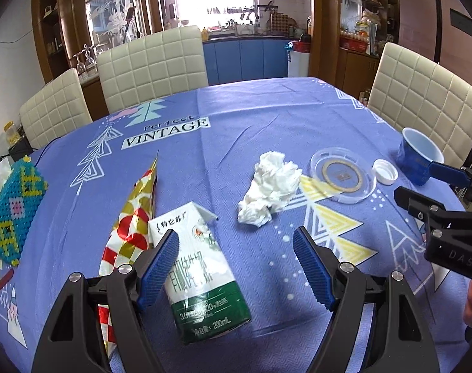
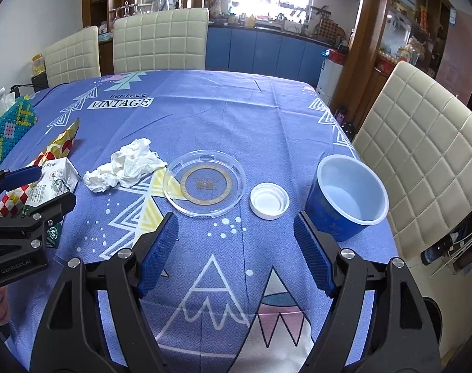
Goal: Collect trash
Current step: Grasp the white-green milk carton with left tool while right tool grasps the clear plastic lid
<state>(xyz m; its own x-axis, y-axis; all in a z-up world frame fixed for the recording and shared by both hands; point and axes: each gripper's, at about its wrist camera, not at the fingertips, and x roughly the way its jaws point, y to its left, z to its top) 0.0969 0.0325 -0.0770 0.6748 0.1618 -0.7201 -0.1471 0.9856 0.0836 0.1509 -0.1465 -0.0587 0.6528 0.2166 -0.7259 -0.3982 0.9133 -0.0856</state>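
Observation:
On the blue tablecloth lie a white and green milk carton [image 1: 201, 267] [image 2: 54, 183], a red and gold foil wrapper [image 1: 133, 217] [image 2: 54, 146], a crumpled white tissue [image 1: 270, 183] [image 2: 127, 164], a clear plastic lid [image 1: 343, 174] [image 2: 205, 183], a small white cap [image 1: 385, 171] [image 2: 269, 200] and a blue paper cup [image 1: 417, 155] [image 2: 349, 195]. My left gripper [image 1: 236, 264] [image 2: 34, 186] is open, its left finger beside the carton. My right gripper [image 2: 236, 248] [image 1: 428, 186] is open and empty, the cup just past its right finger.
A beaded teal box [image 1: 12, 205] [image 2: 9, 127] sits at the table's left edge. Cream padded chairs [image 1: 152, 65] [image 2: 422, 155] stand along the far and right sides. The tablecloth [image 2: 223, 118] covers the table. Cabinets and a kitchen lie behind.

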